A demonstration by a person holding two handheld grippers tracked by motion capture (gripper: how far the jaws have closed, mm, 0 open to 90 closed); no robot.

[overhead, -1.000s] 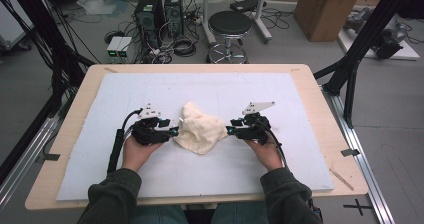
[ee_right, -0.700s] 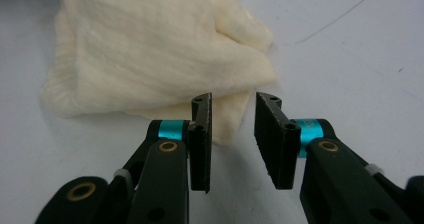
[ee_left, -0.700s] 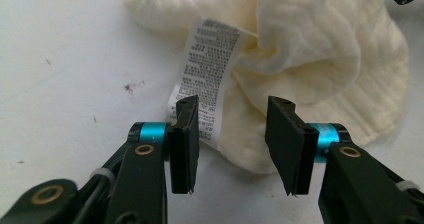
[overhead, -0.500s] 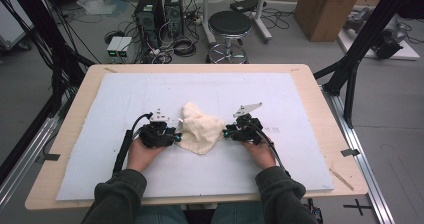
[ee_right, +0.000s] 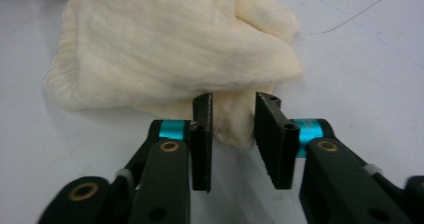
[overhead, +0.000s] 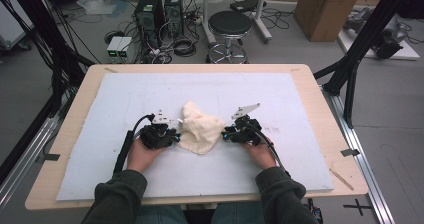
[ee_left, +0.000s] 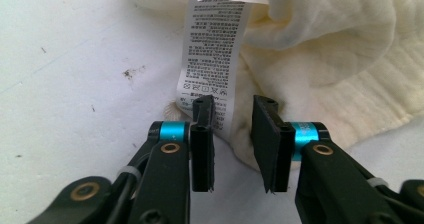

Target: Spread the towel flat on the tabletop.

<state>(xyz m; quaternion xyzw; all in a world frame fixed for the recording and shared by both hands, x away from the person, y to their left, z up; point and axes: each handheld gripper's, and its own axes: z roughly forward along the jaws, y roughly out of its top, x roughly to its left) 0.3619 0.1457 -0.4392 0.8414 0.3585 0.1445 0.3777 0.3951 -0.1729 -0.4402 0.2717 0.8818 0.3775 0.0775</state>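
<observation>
A crumpled cream cloth (overhead: 200, 129) lies on the white mat in front of the person. My left gripper (overhead: 176, 136) is at its left edge and my right gripper (overhead: 225, 133) at its right edge, both pointing inward. In the left gripper view the cloth's hem (ee_left: 325, 49) and a printed care label (ee_left: 212, 49) lie between the jaws of the left gripper (ee_left: 232, 109). Those jaws have just been closing, with a gap still showing. In the right gripper view a cloth fold (ee_right: 165, 49) sits between the right gripper's (ee_right: 232, 104) narrowing jaws, which have also been closing.
The white mat (overhead: 125, 94) covers most of the wooden table (overhead: 80, 99). Beyond the far edge stand a black stool (overhead: 230, 24), computer towers (overhead: 160, 9) with cables, and a cardboard box (overhead: 327, 9). Black frame struts (overhead: 350, 69) rise at both sides.
Both grippers have edged slightly inward against the cloth's two sides. The cloth itself lies as it did.
</observation>
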